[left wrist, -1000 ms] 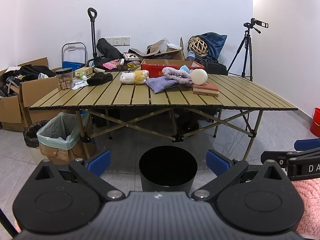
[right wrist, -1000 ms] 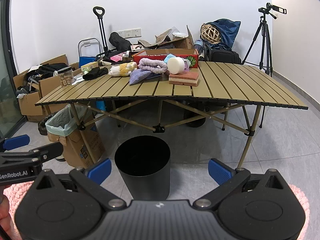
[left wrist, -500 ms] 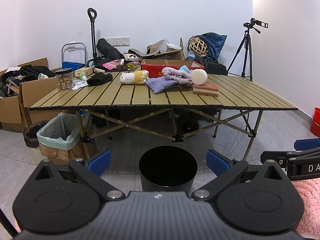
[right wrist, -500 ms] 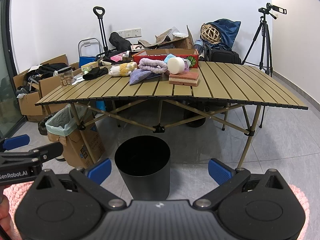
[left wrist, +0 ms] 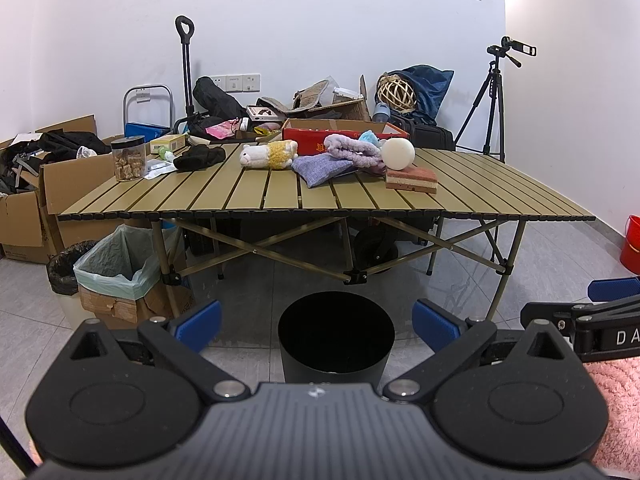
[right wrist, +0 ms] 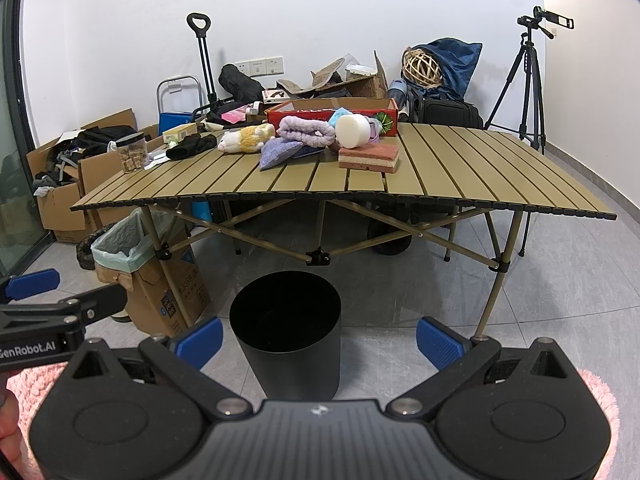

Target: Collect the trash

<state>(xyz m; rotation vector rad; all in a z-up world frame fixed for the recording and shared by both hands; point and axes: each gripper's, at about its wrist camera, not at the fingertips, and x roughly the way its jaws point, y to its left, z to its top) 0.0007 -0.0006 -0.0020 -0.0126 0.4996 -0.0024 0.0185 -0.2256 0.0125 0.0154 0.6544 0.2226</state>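
Trash, unsorted amid clutter on the slatted folding table (left wrist: pixel 248 196); none collected as far as visible. Black bin (left wrist: pixel 336 334) on the floor before it, apparently empty. Left gripper (left wrist: pixel 316 322) and right gripper (right wrist: pixel 318 338) both spread wide, holding nothing, well short of the table.

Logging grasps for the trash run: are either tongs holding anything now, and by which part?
Nothing is held. The left tongs and right tongs both stand open and empty.

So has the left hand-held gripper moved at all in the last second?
No. In the left wrist view the black bin sits between the open left hand-held gripper fingers just as before, and the table edge lines up the same.
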